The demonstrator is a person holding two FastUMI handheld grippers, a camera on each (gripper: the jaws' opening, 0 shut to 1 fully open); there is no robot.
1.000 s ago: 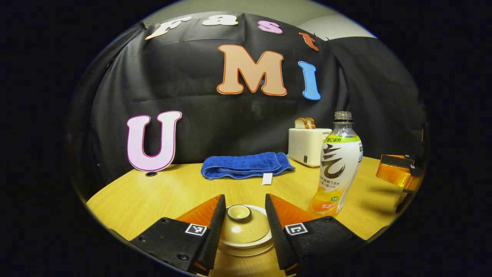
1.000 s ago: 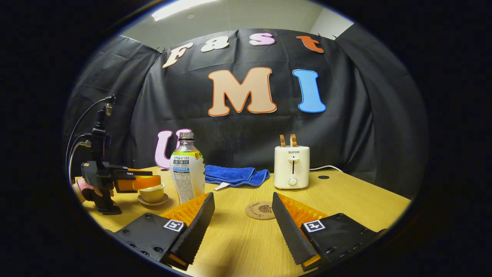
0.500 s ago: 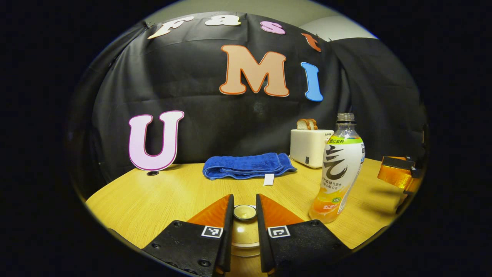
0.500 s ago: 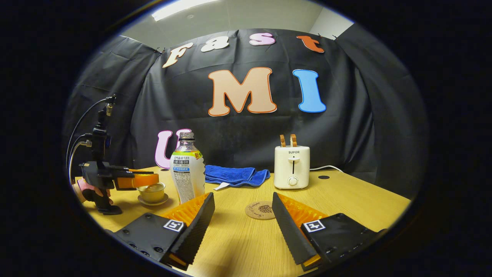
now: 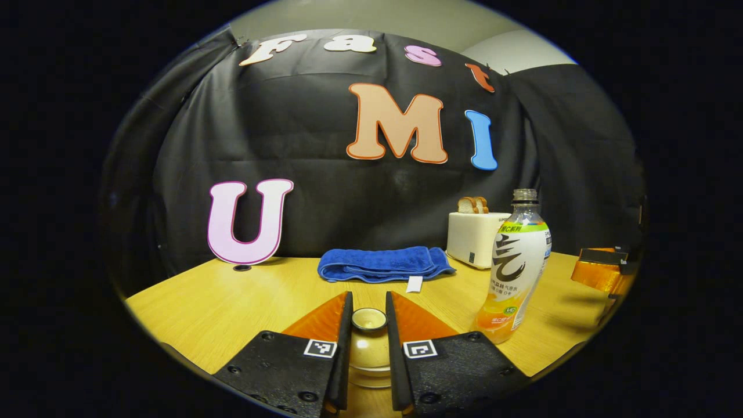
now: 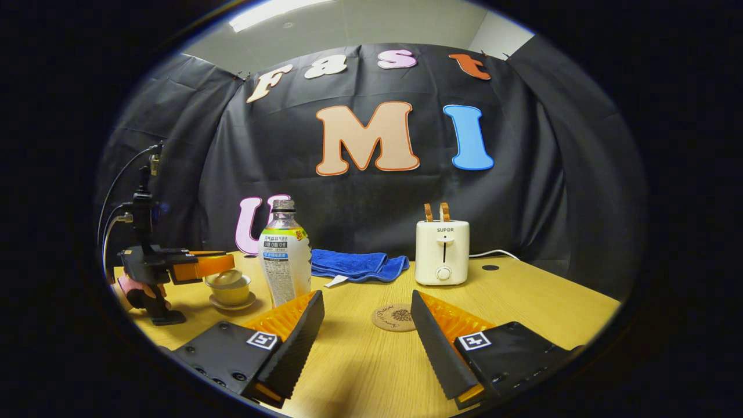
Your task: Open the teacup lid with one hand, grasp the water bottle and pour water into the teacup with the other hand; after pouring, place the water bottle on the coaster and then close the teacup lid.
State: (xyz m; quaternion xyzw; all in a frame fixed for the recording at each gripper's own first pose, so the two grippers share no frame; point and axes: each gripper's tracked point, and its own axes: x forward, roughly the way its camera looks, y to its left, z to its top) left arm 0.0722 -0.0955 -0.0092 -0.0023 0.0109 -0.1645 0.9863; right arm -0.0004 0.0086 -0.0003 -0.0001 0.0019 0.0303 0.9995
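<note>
Teacup lid (image 5: 368,339) sat pinched by its knob between the two fingers of your left gripper (image 5: 368,319), jaws clenched on it; in the right gripper view the lid (image 6: 219,278) looked tilted & raised just off the teacup (image 6: 231,293), which stood on its saucer (image 6: 232,304) at the left side of the wooden table (image 6: 522,302). Your hand (image 6: 139,287) held that left gripper low over the cup; cables ran up behind it.

Water bottle (image 6: 284,260) stood upright, cap off, just beside the teacup & between it and the blue towel (image 6: 355,264); from the left gripper view the bottle (image 5: 514,270) rose to the right of the lid, w/ the towel (image 5: 383,264) farther back. Your right gripper (image 6: 365,307) hovered w/ jaws spread wide, gripping nothing; its left finger pointed toward the bottle's base, apart from it. Round coaster (image 6: 393,317) lay bare on the table between those fingers, farther off. White toaster (image 6: 441,252) w/ two slices up stood near the back wall, well apart from the cup; a white cord (image 6: 490,252) trailed off beside it.
</note>
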